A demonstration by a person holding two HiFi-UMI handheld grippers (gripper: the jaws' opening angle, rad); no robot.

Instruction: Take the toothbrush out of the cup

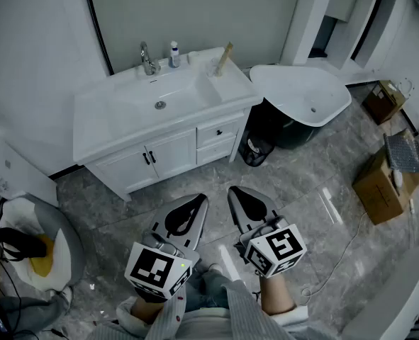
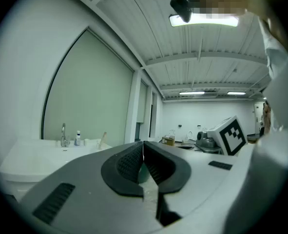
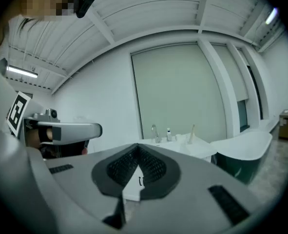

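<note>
A pale toothbrush (image 1: pixel 225 54) stands slanted in a clear cup (image 1: pixel 217 68) at the back right corner of the white vanity top (image 1: pixel 96 122). It also shows small and far in the left gripper view as the toothbrush (image 2: pixel 103 139) and in the right gripper view as the toothbrush (image 3: pixel 192 132). My left gripper (image 1: pixel 198 201) and right gripper (image 1: pixel 236 192) hang side by side over the floor, well short of the vanity. Both point toward it. The left gripper (image 2: pixel 143 145) is shut with nothing in it. The right gripper (image 3: pixel 137 148) is also shut and empty.
A faucet (image 1: pixel 147 59) and a small bottle (image 1: pixel 174 54) stand behind the basin. A white bathtub (image 1: pixel 305 91) lies right of the vanity, with a dark bin (image 1: pixel 255 149) between them. Cardboard boxes (image 1: pixel 379 186) sit at the right, and a cable (image 1: pixel 337 261) runs over the marble floor.
</note>
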